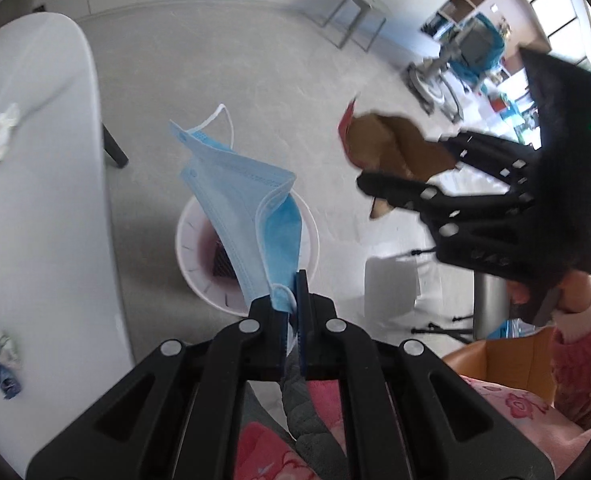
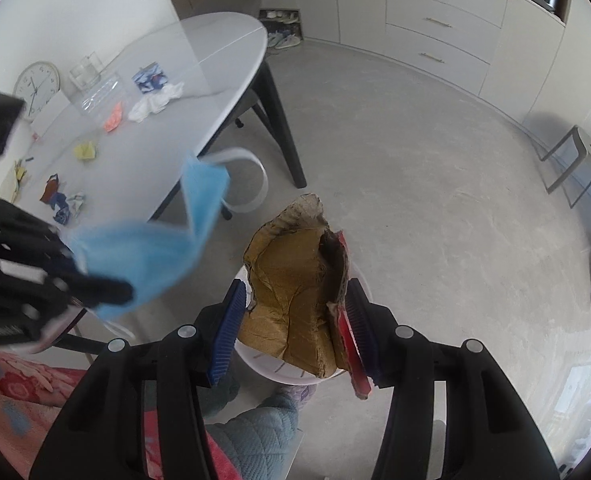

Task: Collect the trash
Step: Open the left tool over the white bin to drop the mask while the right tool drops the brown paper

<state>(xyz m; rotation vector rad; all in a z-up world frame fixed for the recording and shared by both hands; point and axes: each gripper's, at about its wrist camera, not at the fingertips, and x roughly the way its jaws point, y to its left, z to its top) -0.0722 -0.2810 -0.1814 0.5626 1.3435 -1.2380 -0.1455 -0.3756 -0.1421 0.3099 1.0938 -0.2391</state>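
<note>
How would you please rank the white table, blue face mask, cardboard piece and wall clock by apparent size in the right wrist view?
1. white table
2. blue face mask and cardboard piece: similar, both near the camera, so unranked
3. wall clock

Both grippers were matte black plastic, with open triangular cut-outs in their linkage arms and round silver rivets at the joints. The left gripper had thin dark-blue pads; the right gripper had ribbed blue pads. A small green light glowed on the right gripper's body. The person wore a pink flowered sleeve with a pale cuff, and grey-blue quilted slippers.
</note>
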